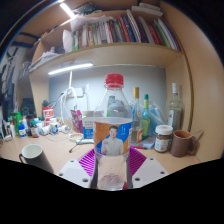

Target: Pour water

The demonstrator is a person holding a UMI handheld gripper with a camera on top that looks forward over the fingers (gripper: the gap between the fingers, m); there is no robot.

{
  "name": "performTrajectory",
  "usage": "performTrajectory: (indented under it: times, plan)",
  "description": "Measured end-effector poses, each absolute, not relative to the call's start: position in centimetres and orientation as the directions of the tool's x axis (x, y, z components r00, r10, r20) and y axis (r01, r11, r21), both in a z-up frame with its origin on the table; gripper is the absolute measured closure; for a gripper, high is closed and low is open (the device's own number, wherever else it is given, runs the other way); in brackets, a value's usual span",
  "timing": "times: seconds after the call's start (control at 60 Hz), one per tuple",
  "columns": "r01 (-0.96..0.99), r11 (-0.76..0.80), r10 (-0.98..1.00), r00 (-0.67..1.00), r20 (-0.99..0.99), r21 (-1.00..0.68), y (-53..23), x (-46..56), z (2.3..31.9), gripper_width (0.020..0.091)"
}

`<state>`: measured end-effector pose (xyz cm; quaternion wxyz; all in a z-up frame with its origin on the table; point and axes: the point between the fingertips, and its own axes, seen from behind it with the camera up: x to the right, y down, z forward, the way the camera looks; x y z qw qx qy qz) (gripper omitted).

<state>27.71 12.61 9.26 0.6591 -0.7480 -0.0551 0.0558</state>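
Observation:
A clear plastic water bottle (113,120) with a red cap (115,80) and a blue and orange label stands upright between my gripper's (112,165) two fingers. Both magenta pads (88,163) press against its lower sides, so the gripper is shut on it. The bottle's lower part looks clear, and its base sits low between the fingers. A white mug (35,155) stands on the desk (60,160) to the left of the fingers. To the right, beyond the fingers, is a brown mug (183,143).
A jar with a red lid (163,137) stands beside the brown mug. Tall bottles (175,108) line the back right. Several small bottles and boxes (30,127) crowd the back left. A bookshelf (120,50) full of books hangs above the desk.

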Motion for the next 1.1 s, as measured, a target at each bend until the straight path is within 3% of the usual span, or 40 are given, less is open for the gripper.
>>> performTrajectory:
  times: [0.05,0.217,0.367,0.467,0.533,0.717,0.9,1.1]
  plan:
    - [0.021,-0.126,0.165,0.986,0.0,-0.992,12.5,27.1,8.0,0.069]
    - [0.076,-0.053,0.176,0.982,0.065,-0.996,12.1,26.7,8.6,0.0678]
    - [0.056,-0.069,0.165,0.985,0.044,-0.996,12.2,27.1,8.6,0.0563]
    - [0.073,-0.118,0.194,0.98,0.049,-0.99,11.5,26.7,7.5,0.0243]
    - [0.045,-0.129,0.199,0.98,0.019,-0.991,10.5,26.8,7.5,0.0273]
    - [0.11,-0.101,0.176,0.98,0.091,-0.989,4.8,27.7,9.1,0.0264]
    - [0.092,-0.035,0.201,0.976,0.084,-0.995,-6.0,27.7,12.5,0.0264]
    - [0.019,0.009,0.209,0.978,0.02,-1.0,-16.7,28.7,12.9,0.0267]
